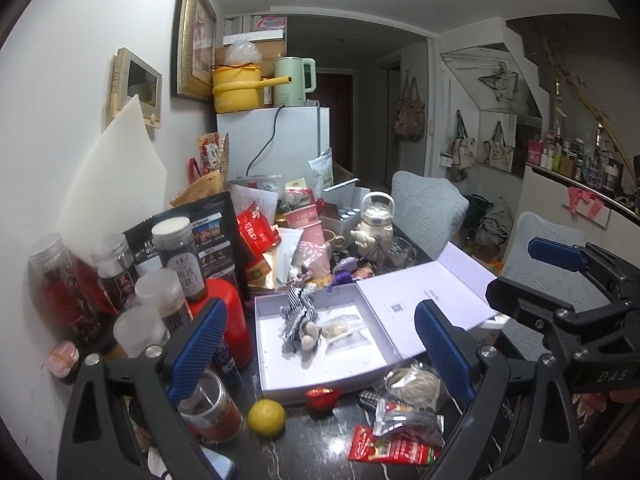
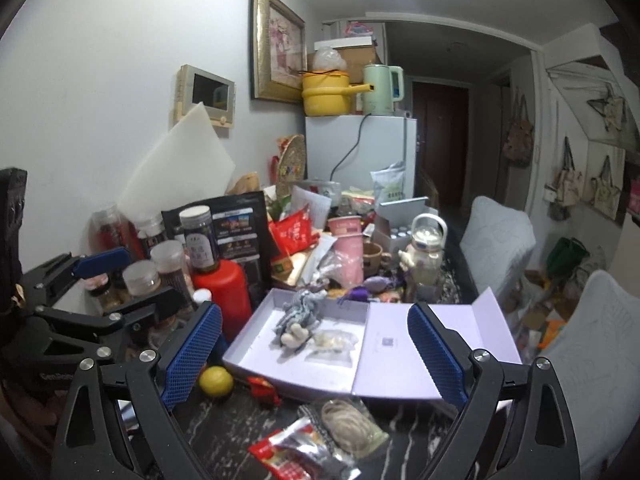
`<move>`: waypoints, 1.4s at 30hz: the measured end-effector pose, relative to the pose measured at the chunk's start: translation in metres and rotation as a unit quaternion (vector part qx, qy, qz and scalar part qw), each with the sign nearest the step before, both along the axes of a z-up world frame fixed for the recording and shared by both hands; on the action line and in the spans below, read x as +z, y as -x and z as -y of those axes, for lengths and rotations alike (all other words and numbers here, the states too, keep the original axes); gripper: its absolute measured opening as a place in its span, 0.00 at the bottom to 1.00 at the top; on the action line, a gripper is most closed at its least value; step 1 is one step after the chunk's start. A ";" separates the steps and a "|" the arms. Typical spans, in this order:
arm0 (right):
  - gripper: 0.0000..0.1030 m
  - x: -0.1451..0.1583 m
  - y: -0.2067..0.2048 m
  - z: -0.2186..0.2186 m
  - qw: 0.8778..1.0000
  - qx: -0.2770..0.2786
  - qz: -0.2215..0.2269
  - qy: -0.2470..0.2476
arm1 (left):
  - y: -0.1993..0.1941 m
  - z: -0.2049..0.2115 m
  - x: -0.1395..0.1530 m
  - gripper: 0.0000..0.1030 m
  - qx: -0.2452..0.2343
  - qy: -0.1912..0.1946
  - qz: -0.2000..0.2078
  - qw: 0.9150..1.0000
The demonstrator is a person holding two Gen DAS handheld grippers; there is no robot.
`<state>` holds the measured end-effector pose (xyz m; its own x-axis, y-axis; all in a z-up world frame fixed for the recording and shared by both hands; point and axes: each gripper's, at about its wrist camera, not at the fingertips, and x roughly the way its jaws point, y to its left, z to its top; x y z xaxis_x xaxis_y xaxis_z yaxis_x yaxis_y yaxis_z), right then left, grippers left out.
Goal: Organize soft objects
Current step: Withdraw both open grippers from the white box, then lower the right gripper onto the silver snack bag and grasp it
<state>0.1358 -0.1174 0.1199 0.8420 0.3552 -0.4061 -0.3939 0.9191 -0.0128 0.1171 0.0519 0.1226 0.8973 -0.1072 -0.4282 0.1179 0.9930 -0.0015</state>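
An open lavender box (image 1: pixel 280 384) lies on the dark marble table, its lid (image 1: pixel 424 288) folded out to the right. Inside it are a grey-and-white striped plush toy (image 1: pixel 300 316) and some clear packets (image 1: pixel 344 328). My left gripper (image 1: pixel 320 308) hovers in front of the box, open, with nothing between its blue pads. The right wrist view shows the same box (image 2: pixel 248 360) and plush toy (image 2: pixel 298 320) beyond my right gripper (image 2: pixel 314 310), which is also open and holds nothing. A purple tasselled pouch (image 1: pixel 346 268) lies just behind the box.
Jars and a red bottle (image 1: pixel 224 312) crowd the left side by the wall. A lemon (image 1: pixel 266 418), a bag of twine (image 1: pixel 416 390) and a red snack packet (image 1: pixel 392 448) lie in front of the box. Cups and a cream jug (image 1: pixel 372 232) stand behind. Padded chairs (image 2: pixel 496 240) flank the right.
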 end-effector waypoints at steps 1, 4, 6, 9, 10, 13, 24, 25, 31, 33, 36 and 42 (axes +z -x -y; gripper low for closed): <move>0.92 -0.003 0.004 0.000 1.000 -0.004 0.002 0.002 | 0.004 0.000 -0.003 0.93 -0.002 0.001 -0.002 1.000; 0.92 -0.016 0.016 0.001 1.000 -0.010 -0.002 -0.001 | 0.011 0.000 -0.014 0.93 -0.012 0.009 -0.013 1.000; 0.93 -0.023 0.021 0.001 1.000 -0.007 -0.007 -0.001 | 0.016 -0.001 -0.023 0.93 -0.017 0.016 -0.023 0.999; 0.93 -0.036 0.030 0.002 1.000 -0.006 -0.011 -0.007 | 0.022 -0.001 -0.038 0.93 -0.017 0.024 -0.040 0.999; 0.93 -0.041 0.032 0.003 1.000 -0.005 -0.015 -0.009 | 0.023 0.000 -0.044 0.93 -0.018 0.023 -0.050 0.998; 0.93 -0.053 0.037 0.006 0.999 -0.009 -0.026 -0.018 | 0.027 -0.001 -0.057 0.93 -0.022 0.027 -0.066 0.997; 0.92 -0.105 0.050 0.007 0.997 -0.020 -0.077 -0.007 | 0.037 0.003 -0.106 0.93 -0.041 0.040 -0.126 0.990; 0.92 -0.109 0.050 0.008 0.996 -0.018 -0.082 -0.008 | 0.037 0.004 -0.109 0.93 -0.041 0.038 -0.128 0.990; 0.89 -0.131 0.051 0.015 0.994 -0.024 -0.105 -0.016 | 0.036 0.010 -0.124 0.93 -0.048 0.041 -0.144 0.988; 0.89 -0.136 0.050 0.018 0.993 -0.025 -0.112 -0.018 | 0.035 0.010 -0.131 0.93 -0.048 0.047 -0.152 0.986; 0.89 -0.146 0.047 0.020 0.992 -0.023 -0.124 -0.017 | 0.033 0.011 -0.143 0.93 -0.053 0.067 -0.168 0.982; 0.89 -0.168 0.034 0.023 0.989 -0.021 -0.148 -0.019 | 0.025 0.013 -0.166 0.93 -0.046 0.053 -0.193 0.979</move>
<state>0.1018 -0.1400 -0.0480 0.7031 0.3425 -0.6232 -0.3373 0.9321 0.1319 0.0923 0.0388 -0.0438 0.6556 -0.2422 -0.7152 0.1772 0.9701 -0.1660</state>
